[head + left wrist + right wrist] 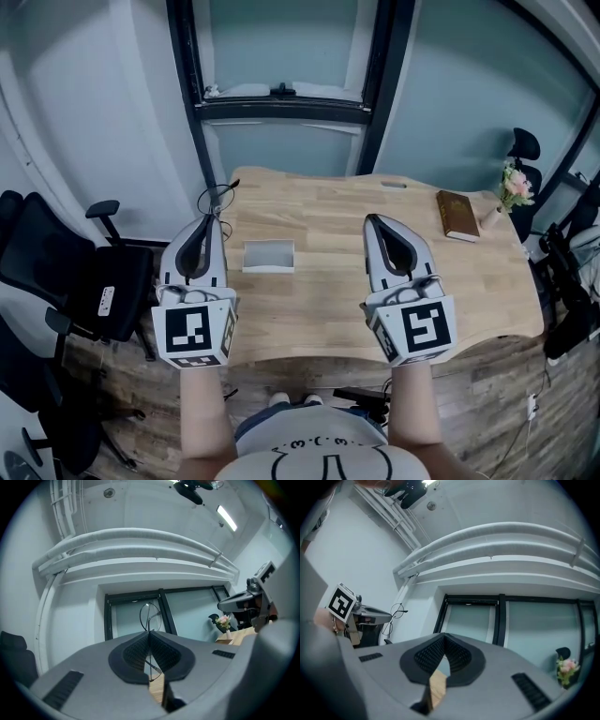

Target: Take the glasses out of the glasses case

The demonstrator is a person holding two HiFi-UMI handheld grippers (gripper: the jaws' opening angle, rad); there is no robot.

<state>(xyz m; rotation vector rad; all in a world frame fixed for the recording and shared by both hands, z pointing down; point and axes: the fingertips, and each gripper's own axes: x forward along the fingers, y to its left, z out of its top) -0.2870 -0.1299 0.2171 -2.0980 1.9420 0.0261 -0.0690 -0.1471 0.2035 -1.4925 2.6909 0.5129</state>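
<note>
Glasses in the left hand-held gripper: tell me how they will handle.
The glasses probably weigh little: thin wire rims. They look fragile and bendable; the left hand-held gripper pinches only thin wire, so they may pivot or slip. Laid on the table, they likely stay put, not roll.

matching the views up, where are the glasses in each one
Head view: glasses left of centre, at the left gripper's tip.
Left gripper view: glasses centre, pinched between its jaws.
Right gripper view: glasses at left, mid-height.
Shared landmark: pink flowers, at right in all three.
</note>
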